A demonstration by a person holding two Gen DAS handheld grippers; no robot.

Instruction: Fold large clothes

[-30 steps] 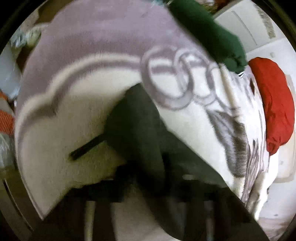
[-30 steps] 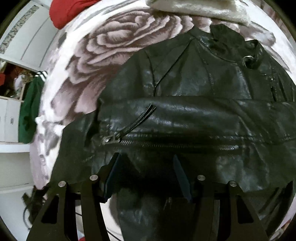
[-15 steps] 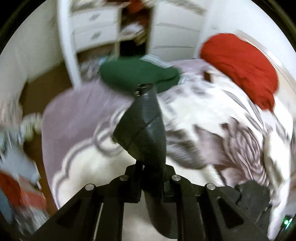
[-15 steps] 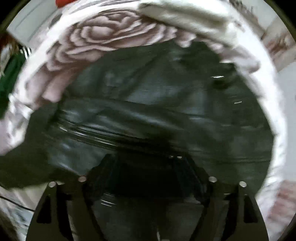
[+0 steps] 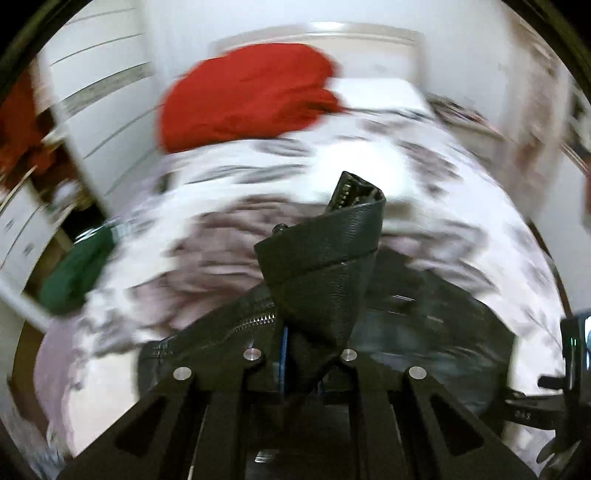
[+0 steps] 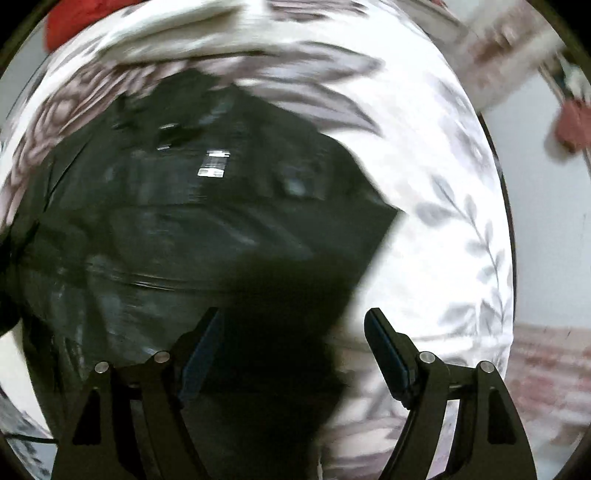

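Observation:
A black leather jacket (image 6: 192, 206) lies spread on a bed with a floral cover (image 6: 436, 192). My left gripper (image 5: 301, 354) is shut on a piece of the black jacket (image 5: 325, 266), a zip-edged flap that sticks up between the fingers above the rest of the garment. My right gripper (image 6: 291, 339) hangs over the jacket's right edge, pointing almost straight down. Its jaws are open and the pads touch nothing. At the right edge of the left wrist view, part of the other gripper (image 5: 574, 354) shows.
A red garment (image 5: 251, 96) lies at the head of the bed near a white headboard (image 5: 317, 33). A green garment (image 5: 77, 269) hangs at the bed's left side by white drawers (image 5: 22, 218). A folded pale cloth (image 6: 177, 26) lies beyond the jacket. Patterned floor (image 6: 546, 369) shows right of the bed.
My left gripper has swung up and rolled with the jacket flap pinched in it, now facing the headboard. My right gripper has opened wider and slid to the jacket's right edge.

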